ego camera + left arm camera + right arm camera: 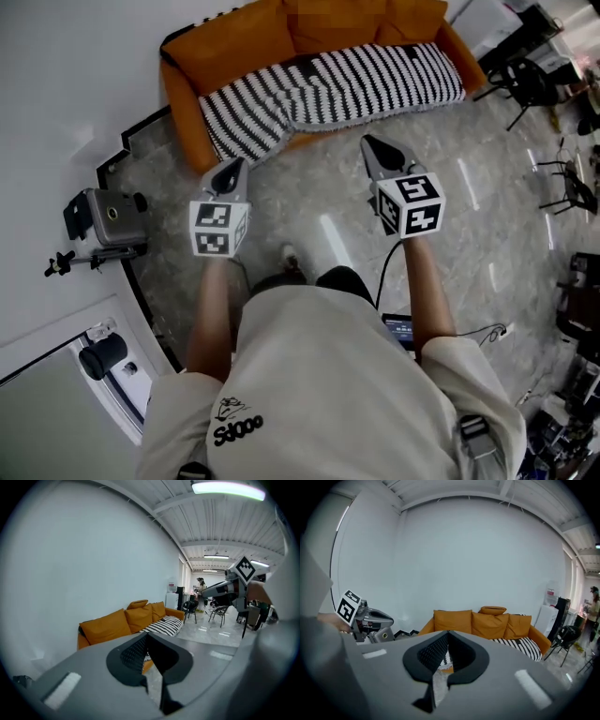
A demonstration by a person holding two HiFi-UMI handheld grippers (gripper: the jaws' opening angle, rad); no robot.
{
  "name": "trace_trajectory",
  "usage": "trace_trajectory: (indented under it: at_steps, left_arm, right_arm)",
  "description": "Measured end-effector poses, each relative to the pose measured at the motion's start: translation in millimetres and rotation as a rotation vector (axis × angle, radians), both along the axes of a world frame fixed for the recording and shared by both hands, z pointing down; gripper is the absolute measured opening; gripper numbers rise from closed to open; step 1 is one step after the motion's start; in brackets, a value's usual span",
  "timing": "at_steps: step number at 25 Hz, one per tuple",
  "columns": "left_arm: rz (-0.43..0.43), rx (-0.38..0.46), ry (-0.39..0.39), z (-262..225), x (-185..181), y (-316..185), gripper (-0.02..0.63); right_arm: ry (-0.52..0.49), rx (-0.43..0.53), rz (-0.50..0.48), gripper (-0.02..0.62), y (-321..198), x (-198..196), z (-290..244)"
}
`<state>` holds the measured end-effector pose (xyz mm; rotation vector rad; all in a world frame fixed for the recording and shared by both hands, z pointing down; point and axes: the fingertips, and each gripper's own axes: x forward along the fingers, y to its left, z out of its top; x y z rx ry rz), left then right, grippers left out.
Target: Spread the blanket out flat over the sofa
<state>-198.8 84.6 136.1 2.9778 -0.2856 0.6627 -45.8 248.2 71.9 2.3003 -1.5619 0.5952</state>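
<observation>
An orange sofa (234,52) stands against the white wall. A black-and-white striped blanket (328,89) lies along its seat, and its left end hangs over the front edge. My left gripper (229,171) is shut and empty, held over the floor a short way in front of the sofa's left end. The right gripper (371,144) is likewise shut with nothing in it, just in front of the blanket's front edge. In the left gripper view the closed jaws point toward the sofa (112,626) and blanket (165,624). The right gripper view shows the sofa (487,623) and blanket (520,645) beyond its shut jaws.
A camera on a tripod (105,217) stands at the left by the wall. Black chairs (527,82) and more frames (574,187) are at the right. A small device with a cable (399,328) lies on the marble floor by the person's feet.
</observation>
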Motion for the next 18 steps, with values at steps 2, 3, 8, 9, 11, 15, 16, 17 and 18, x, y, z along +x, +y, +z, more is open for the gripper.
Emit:
trace_trajectory:
  at_steps: [2, 3, 8, 9, 11, 15, 16, 17, 18]
  left_arm:
    - [-0.012, -0.021, -0.001, 6, 6, -6, 0.009]
    - [-0.013, -0.029, -0.005, 10, 8, -8, 0.011]
    - [0.0, -0.053, -0.042, 33, 25, -13, 0.011]
    - [-0.004, -0.06, -0.047, 38, 30, -17, 0.011]
    - [-0.016, -0.076, -0.06, 50, 39, -24, 0.011]
    - [-0.054, -0.113, -0.096, 79, 59, -37, 0.011]
    - [-0.071, -0.122, -0.102, 86, 65, -40, 0.011]
    - [-0.088, -0.128, -0.107, 94, 73, -44, 0.011]
    - [-0.105, -0.132, -0.112, 101, 81, -49, 0.011]
  right_arm:
    - [-0.011, -0.006, 0.01, 0.003, -5, 7, 5]
    - [-0.016, -0.012, 0.012, 0.004, -8, 9, 9]
    - [-0.047, -0.035, 0.013, 0.003, -28, 27, 33]
    - [-0.054, -0.04, 0.008, 0.003, -33, 31, 39]
    - [-0.067, -0.048, -0.002, 0.004, -46, 42, 53]
    - [-0.101, -0.07, -0.016, 0.005, -62, 67, 83]
    - [-0.11, -0.075, -0.019, 0.005, -65, 77, 91]
    - [-0.119, -0.08, -0.021, 0.005, -69, 88, 99]
    - [-0.127, -0.082, -0.025, 0.005, -73, 99, 107]
